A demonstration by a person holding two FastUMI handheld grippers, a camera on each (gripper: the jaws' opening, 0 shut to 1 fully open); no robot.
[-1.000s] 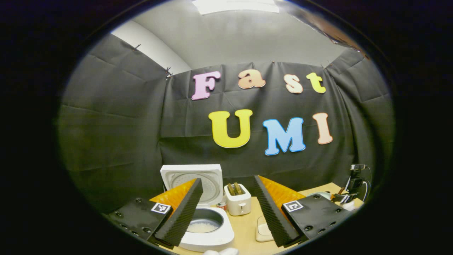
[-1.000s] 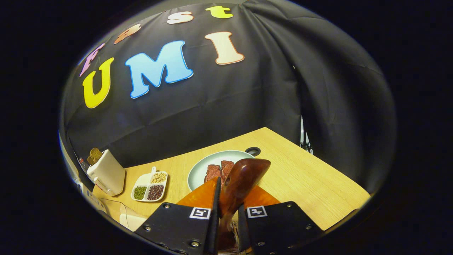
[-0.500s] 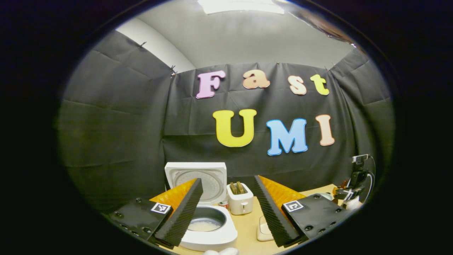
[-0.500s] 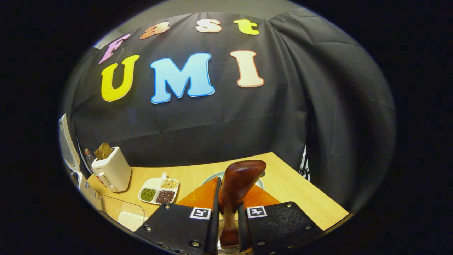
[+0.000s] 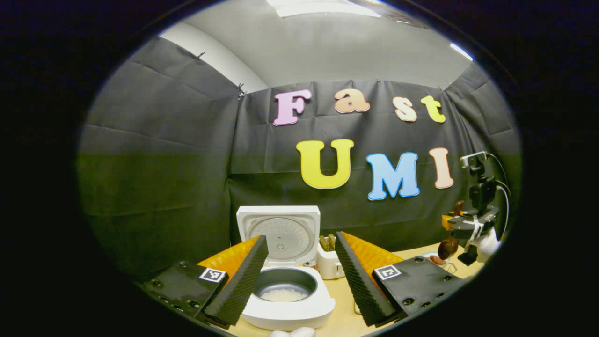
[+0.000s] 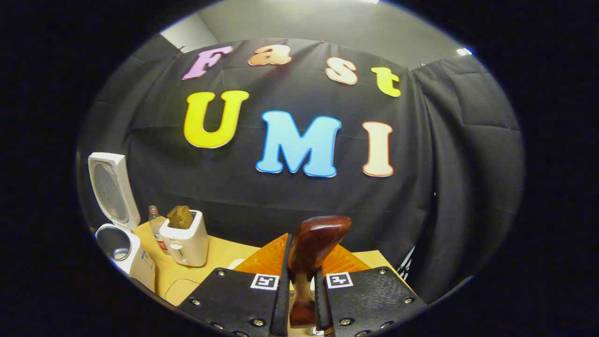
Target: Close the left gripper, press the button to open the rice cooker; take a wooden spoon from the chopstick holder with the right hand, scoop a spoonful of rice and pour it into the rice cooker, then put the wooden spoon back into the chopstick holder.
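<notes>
In the left gripper view the white rice cooker (image 5: 299, 311) stands open just ahead, its lid (image 5: 279, 234) upright and white rice (image 5: 284, 294) in the pot. My left gripper (image 5: 300, 239) is open above it, holding nothing. At the far right, my right gripper (image 5: 468, 229) hangs above the table with the wooden spoon (image 5: 448, 248). In the right gripper view my right gripper (image 6: 303, 255) is shut on the dark wooden spoon (image 6: 324, 228), whose bowl sticks up past the fingertips. The open rice cooker (image 6: 122, 252) sits at the far left.
A white toaster (image 6: 186, 243) with bread and a small bottle (image 6: 156, 228) stand beside the cooker on the wooden table (image 6: 220, 260). The toaster (image 5: 329, 263) sits behind the cooker in the left gripper view. A plate (image 5: 433, 258) lies below the right gripper.
My right gripper has risen and swung left with the spoon; plate and bean dish have dropped out of its view, and the cooker has come in. The left gripper has shifted slightly, still open.
</notes>
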